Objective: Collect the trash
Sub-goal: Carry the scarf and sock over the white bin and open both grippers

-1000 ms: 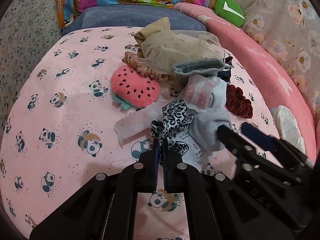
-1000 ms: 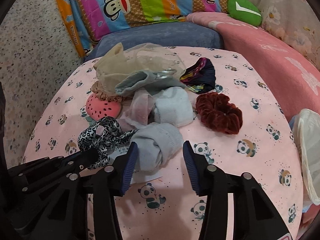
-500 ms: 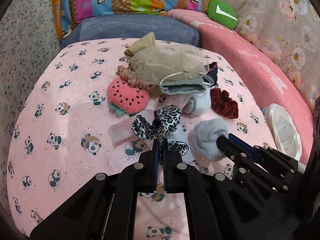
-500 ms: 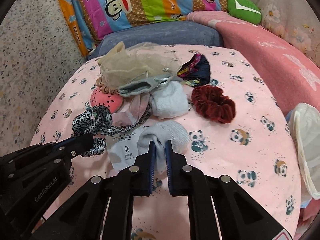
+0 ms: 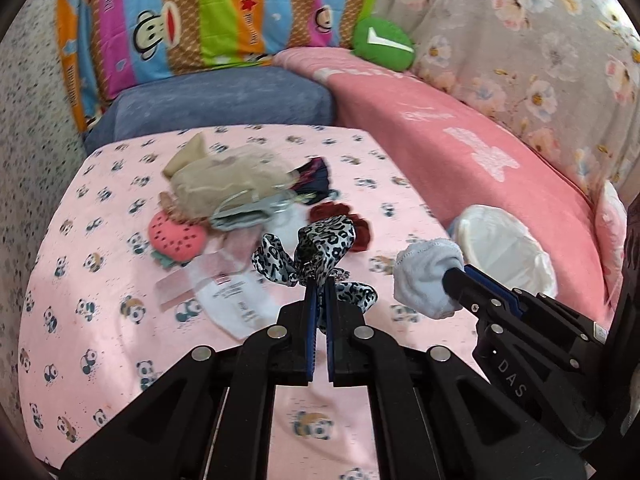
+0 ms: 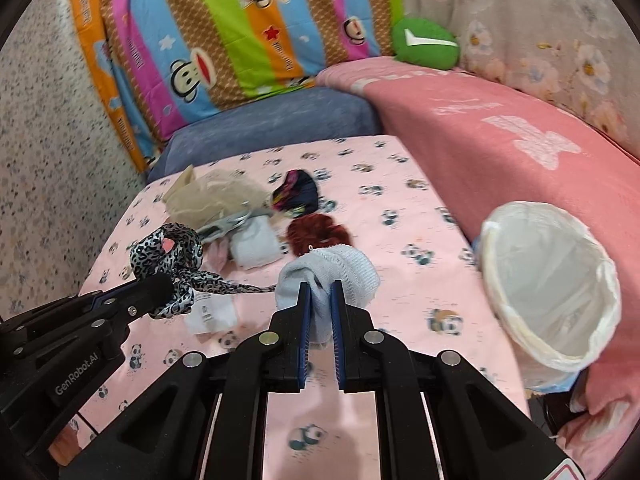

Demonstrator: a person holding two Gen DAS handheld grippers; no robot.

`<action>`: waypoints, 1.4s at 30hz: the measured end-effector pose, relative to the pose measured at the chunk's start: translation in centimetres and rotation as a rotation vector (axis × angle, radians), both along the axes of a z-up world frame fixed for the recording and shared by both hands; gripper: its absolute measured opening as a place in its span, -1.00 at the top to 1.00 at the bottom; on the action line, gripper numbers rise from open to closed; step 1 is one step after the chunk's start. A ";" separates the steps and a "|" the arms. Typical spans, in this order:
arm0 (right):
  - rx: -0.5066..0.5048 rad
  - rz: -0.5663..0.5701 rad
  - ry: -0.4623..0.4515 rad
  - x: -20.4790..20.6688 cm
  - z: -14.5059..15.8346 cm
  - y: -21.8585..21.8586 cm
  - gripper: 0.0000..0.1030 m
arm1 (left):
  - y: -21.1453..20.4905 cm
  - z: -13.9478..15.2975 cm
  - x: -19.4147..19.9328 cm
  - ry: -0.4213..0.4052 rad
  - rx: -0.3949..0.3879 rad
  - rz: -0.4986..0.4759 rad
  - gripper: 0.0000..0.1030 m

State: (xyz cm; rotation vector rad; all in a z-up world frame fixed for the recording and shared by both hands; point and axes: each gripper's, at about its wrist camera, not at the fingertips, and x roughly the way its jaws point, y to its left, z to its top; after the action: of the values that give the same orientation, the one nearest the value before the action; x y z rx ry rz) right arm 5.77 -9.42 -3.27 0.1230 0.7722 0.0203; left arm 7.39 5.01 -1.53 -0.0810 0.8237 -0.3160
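Panda-print sheet (image 5: pixel 100 280) — speckled floor (image 6: pixel 48 160)

Left gripper (image 5: pixel 319 288): tilted downward, jaws pressed together on a leopard-print ribbon (image 5: pixel 320 246), held clear of the surface.
Right gripper (image 6: pixel 321 292): tilted downward beside the left, jaws clamped on a pale blue sock (image 6: pixel 332 270), also lifted.

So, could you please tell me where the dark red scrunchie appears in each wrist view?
Left wrist: dark red scrunchie sits just above centre, partly hidden behind the leopard-print ribbon.
Right wrist: dark red scrunchie sits at centre, just above the pale blue sock.
Shared landmark: white-lined bin, right of it.
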 end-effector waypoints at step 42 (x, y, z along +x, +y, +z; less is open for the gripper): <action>0.091 -0.454 -0.040 -2.6 -0.7 -24.1 0.38 | -23.7 0.9 4.7 -0.009 -0.040 -0.332 -0.02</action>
State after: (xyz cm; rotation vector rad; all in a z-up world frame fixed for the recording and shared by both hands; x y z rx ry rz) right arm 3.20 -33.50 -3.97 0.3806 0.6900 -0.3718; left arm 12.04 -18.72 -0.63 0.0202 0.8214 -0.6453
